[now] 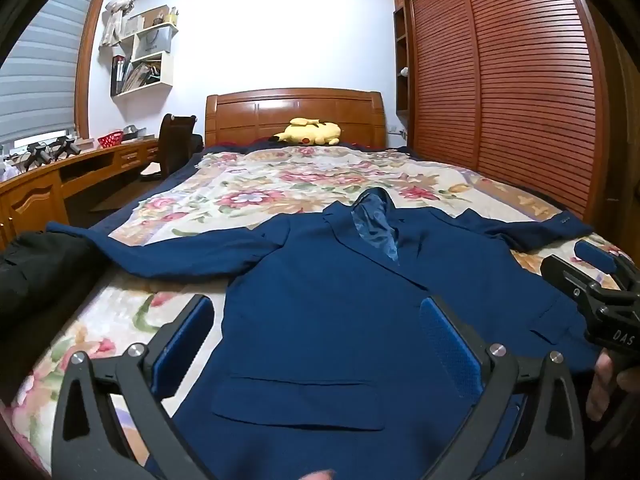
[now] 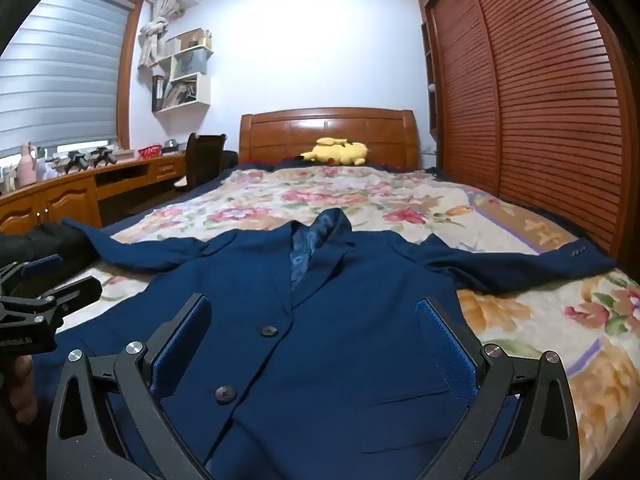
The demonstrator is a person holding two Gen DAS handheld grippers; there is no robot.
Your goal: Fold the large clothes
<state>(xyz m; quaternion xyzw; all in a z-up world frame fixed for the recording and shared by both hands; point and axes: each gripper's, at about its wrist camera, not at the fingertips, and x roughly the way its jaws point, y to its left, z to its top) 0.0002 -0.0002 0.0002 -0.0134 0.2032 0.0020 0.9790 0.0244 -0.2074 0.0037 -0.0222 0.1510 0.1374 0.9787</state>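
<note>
A navy blue suit jacket (image 1: 340, 300) lies face up and buttoned on the floral bedspread (image 1: 256, 188), collar toward the headboard, both sleeves spread out sideways. My left gripper (image 1: 318, 320) hovers open above the jacket's left pocket side, nothing between its blue pads. In the right wrist view the same jacket (image 2: 320, 320) fills the foreground, two dark buttons down its front. My right gripper (image 2: 314, 320) hangs open above the jacket's lower front, holding nothing. Each gripper shows at the edge of the other's view: the right gripper (image 1: 600, 280), the left gripper (image 2: 40, 284).
A yellow plush toy (image 1: 310, 133) rests by the wooden headboard (image 1: 294, 114). A slatted wardrobe (image 1: 508, 80) runs along the right. A wooden desk (image 1: 60, 176) and dark chair (image 1: 174, 144) stand left. A black garment (image 1: 40, 276) lies at the bed's left edge.
</note>
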